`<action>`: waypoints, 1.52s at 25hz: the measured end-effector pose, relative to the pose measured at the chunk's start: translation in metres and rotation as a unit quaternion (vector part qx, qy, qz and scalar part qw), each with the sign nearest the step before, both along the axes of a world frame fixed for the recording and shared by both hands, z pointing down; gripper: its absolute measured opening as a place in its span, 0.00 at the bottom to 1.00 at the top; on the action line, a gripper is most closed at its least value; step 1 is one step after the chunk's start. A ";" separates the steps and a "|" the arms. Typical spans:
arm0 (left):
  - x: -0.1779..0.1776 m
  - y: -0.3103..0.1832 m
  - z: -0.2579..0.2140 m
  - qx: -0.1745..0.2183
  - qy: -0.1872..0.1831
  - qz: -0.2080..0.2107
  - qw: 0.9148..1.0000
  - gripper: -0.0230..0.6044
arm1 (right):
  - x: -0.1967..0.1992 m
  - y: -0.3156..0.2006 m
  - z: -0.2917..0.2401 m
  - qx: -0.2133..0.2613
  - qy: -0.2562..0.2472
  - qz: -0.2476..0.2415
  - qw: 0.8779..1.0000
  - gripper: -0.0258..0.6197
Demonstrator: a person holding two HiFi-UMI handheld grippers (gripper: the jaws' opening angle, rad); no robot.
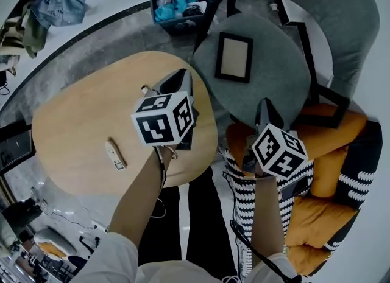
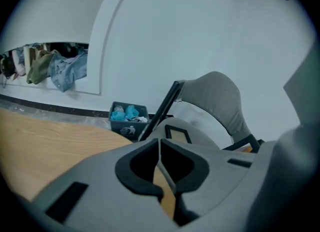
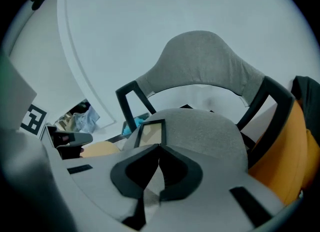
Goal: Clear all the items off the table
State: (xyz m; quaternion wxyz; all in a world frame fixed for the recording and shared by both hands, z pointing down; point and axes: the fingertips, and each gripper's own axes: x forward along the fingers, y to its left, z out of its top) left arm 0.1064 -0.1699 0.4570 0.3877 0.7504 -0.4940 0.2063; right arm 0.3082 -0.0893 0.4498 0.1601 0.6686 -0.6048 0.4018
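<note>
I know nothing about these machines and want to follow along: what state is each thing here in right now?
Left gripper: shut, nothing in it.
Right gripper: shut, nothing in it.
Picture frame: lying flat on the grey chair seat.
Small white item: lying flat on the wooden table.
Bin: open-topped, holding blue items.

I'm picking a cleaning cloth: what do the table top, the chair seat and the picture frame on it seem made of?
Table top: likely light wood or veneer, matt; warm tan with faint grain.
Chair seat: grey upholstery fabric, matt, finely textured.
Picture frame: black rim, painted wood or plastic, unclear which; flat tan panel inside.
</note>
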 end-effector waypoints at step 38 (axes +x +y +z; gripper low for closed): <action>-0.328 0.263 0.040 -0.074 -0.050 -0.265 0.960 0.05 | -0.403 0.105 0.030 -0.058 0.021 -0.368 0.928 0.08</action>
